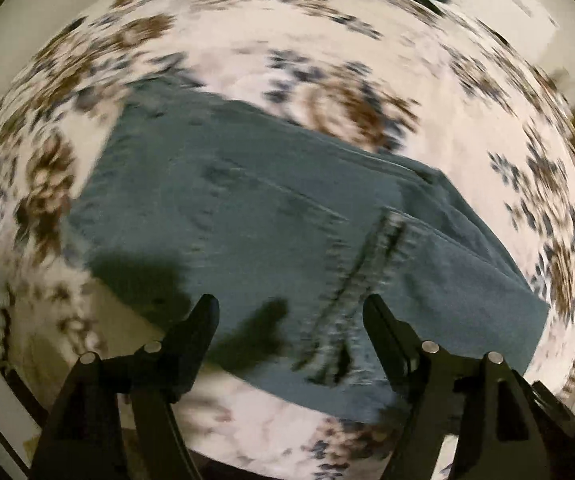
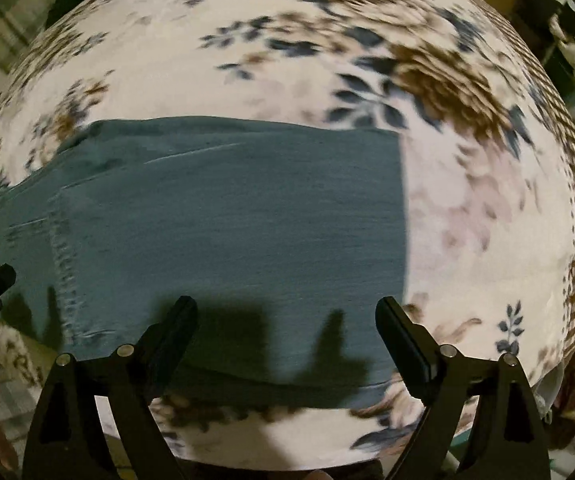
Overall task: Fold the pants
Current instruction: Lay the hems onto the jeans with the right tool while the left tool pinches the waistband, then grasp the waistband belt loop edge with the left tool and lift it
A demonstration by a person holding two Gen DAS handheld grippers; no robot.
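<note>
Left black two-finger gripper (image 1: 290,310): released, jaws spread wide, poised above the folded teal denim pants (image 1: 247,208), holding nothing. Right black two-finger gripper (image 2: 286,312): likewise released, over the pants' near edge. Pants lying flat on the white floral-printed bedspread (image 2: 271,60). Both views blurred; no legible writing.

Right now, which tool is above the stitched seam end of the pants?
The left tool: open, with the pants' pale stitched seam running between its fingers. The right tool, also open, has plain fabric by the straight edge.
</note>
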